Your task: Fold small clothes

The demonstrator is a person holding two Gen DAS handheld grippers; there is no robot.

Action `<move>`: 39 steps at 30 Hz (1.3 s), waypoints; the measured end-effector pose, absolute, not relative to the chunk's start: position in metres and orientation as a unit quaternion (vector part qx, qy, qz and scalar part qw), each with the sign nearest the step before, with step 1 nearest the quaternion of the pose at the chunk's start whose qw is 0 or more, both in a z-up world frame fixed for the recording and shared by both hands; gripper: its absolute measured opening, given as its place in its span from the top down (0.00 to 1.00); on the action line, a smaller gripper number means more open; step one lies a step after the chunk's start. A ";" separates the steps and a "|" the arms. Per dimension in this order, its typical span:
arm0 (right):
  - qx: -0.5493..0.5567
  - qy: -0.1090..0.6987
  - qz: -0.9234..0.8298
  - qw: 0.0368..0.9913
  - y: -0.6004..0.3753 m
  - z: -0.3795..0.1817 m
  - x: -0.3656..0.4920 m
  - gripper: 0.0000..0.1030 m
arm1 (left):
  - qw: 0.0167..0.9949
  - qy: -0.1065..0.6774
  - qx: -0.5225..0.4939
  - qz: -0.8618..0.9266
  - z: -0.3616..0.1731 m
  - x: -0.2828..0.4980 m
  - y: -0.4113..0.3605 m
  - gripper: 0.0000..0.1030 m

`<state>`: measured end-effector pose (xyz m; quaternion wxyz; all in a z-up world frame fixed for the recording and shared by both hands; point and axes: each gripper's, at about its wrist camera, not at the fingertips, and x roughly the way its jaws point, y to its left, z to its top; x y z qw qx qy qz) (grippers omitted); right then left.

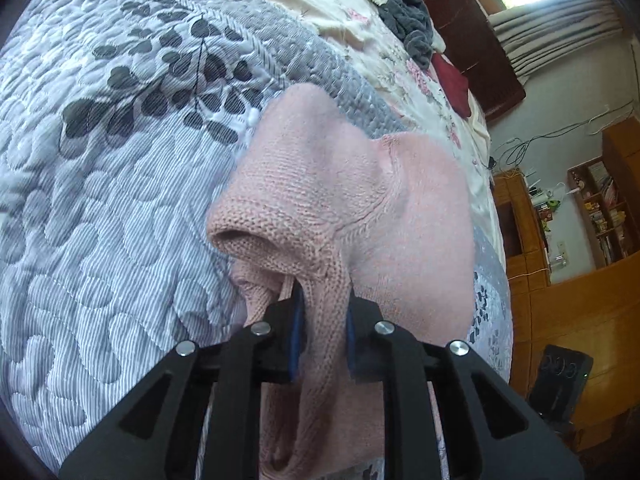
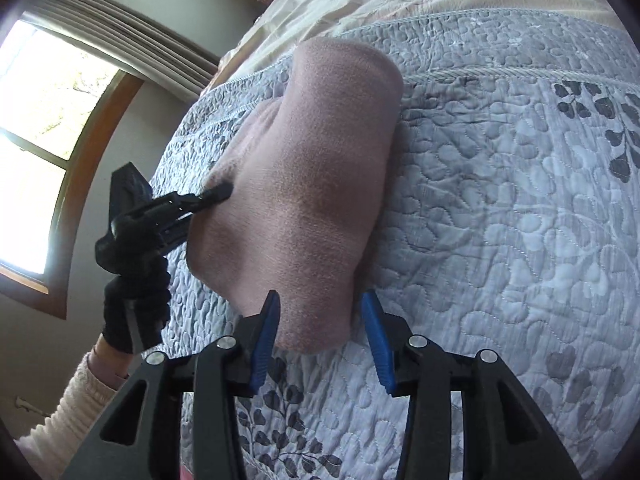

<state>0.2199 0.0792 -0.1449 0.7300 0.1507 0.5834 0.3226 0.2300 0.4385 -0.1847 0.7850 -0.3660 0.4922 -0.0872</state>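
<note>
A small pink knitted garment [image 1: 340, 184] lies folded on the grey quilted bedspread [image 1: 100, 200]. My left gripper [image 1: 322, 300] is shut on a bunched fold of its knitted edge, and the fabric fills the gap between the blue pads. In the right wrist view the same pink garment [image 2: 312, 184] lies flat on the bedspread [image 2: 500, 220], with the left gripper [image 2: 222, 193] biting its left edge, held by a gloved hand [image 2: 132, 316]. My right gripper [image 2: 320, 300] stands open at the garment's near end; that end reaches between the fingers [image 2: 266, 332], and I cannot tell if the pads touch it.
A cream floral sheet [image 1: 404, 60] covers the far bed, with a dark grey cloth [image 1: 404, 12] and a dark red item [image 1: 452, 80] on it. A wooden headboard [image 1: 452, 8], wooden shelves [image 1: 600, 208] and a window [image 2: 36, 128] border the bed.
</note>
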 end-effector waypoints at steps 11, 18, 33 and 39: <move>0.150 0.624 0.290 0.710 0.104 -0.181 0.218 0.76 | 0.773 0.513 -0.358 -0.105 -0.201 0.224 0.427 0.73; 0.137 0.634 0.277 0.709 0.100 -0.193 0.216 0.76 | 0.777 0.522 -0.338 -0.105 -0.197 0.219 0.418 0.66; 0.128 0.627 0.282 0.715 0.101 -0.192 0.216 0.69 | 0.784 0.511 -0.347 -0.053 -0.173 0.264 0.459 0.80; 0.113 0.625 0.284 0.718 0.104 -0.189 0.217 0.67 | 0.802 0.495 -0.335 -0.021 -0.180 0.253 0.463 0.90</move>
